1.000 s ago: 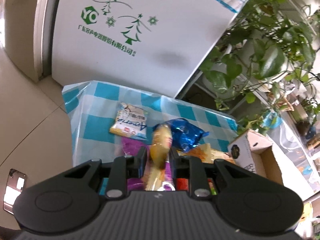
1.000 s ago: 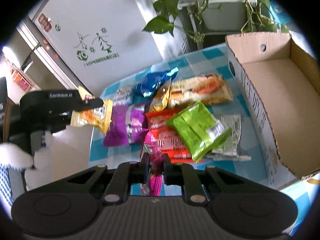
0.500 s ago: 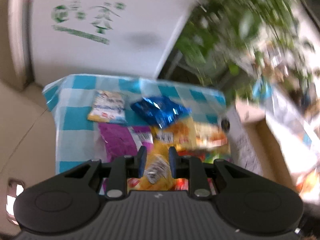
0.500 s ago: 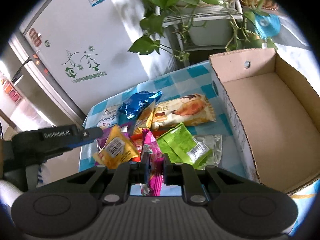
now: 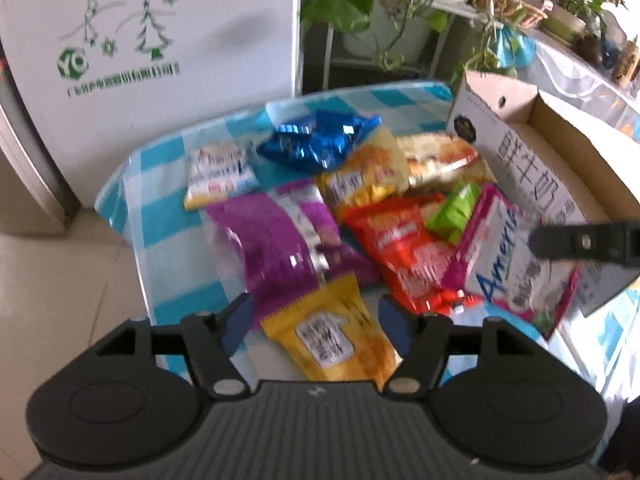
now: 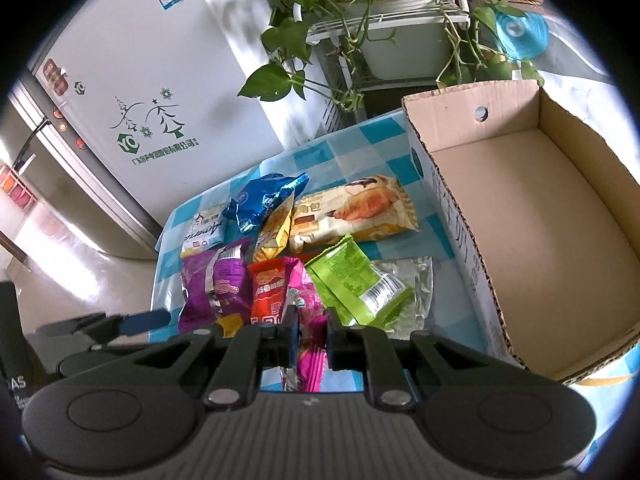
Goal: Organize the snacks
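Snack sorting: left claw spread wide over yellow packet; right claw clenched on pink packet, best carried level into cardboard box.

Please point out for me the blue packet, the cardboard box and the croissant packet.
Blue packet [image 6: 262, 204]: right wrist view, on its crinkled foil middle.
Cardboard box [image 6: 532, 216]: right wrist view, on its bare floor.
Croissant packet [image 6: 352, 212]: right wrist view, on its printed front.
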Demonstrator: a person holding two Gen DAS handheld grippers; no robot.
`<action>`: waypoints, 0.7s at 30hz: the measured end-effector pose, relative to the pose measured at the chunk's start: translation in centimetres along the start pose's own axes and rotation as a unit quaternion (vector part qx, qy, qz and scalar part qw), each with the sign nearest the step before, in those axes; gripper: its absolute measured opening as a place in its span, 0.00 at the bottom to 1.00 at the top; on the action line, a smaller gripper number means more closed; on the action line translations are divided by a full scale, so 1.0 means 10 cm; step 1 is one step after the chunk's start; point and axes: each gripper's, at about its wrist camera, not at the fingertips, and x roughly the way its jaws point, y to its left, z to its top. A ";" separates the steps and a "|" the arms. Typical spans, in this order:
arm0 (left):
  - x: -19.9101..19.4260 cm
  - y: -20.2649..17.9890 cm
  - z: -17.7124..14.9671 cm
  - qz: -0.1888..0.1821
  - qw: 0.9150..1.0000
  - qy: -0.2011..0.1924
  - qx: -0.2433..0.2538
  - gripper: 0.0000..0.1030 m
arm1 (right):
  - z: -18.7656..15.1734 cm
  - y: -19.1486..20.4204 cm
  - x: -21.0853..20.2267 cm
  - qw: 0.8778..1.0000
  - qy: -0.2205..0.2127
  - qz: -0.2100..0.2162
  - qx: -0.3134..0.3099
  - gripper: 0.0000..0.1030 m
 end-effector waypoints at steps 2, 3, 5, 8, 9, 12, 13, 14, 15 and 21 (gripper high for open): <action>0.01 -0.03 -0.05 -0.010 1.000 0.013 -0.004 0.67 | 0.00 0.00 0.00 1.000 0.000 -0.001 0.000 0.16; 0.01 -0.05 -0.07 -0.014 1.000 0.017 -0.007 0.68 | 0.00 0.00 0.00 1.000 -0.001 -0.002 0.000 0.16; 0.01 -0.08 -0.10 -0.017 1.000 0.020 -0.017 0.73 | 0.00 0.00 0.00 1.000 -0.001 -0.002 0.000 0.16; 0.05 -0.13 -0.12 -0.004 0.999 0.027 -0.029 0.79 | 0.00 0.00 0.01 1.000 0.000 -0.001 -0.001 0.16; 0.07 -0.15 -0.12 0.002 0.999 0.029 -0.029 0.79 | 0.01 0.01 0.01 1.000 0.000 -0.001 -0.002 0.16; 0.14 -0.21 -0.10 0.027 0.998 0.033 -0.038 0.80 | 0.01 0.03 0.02 1.000 -0.001 0.002 -0.004 0.16; 0.18 -0.22 -0.10 0.035 0.998 0.037 -0.039 0.80 | 0.01 0.04 0.02 1.000 -0.001 0.002 -0.005 0.16; 0.22 -0.23 -0.10 0.042 0.997 0.040 -0.041 0.80 | 0.01 0.04 0.03 1.000 -0.001 0.002 -0.006 0.16; 0.25 -0.23 -0.11 0.047 0.997 0.043 -0.045 0.80 | 0.01 0.04 0.03 1.000 0.000 0.002 -0.005 0.16; 0.29 -0.25 -0.13 0.064 0.997 0.031 -0.038 0.83 | 0.00 0.02 0.02 1.000 -0.001 0.001 -0.002 0.16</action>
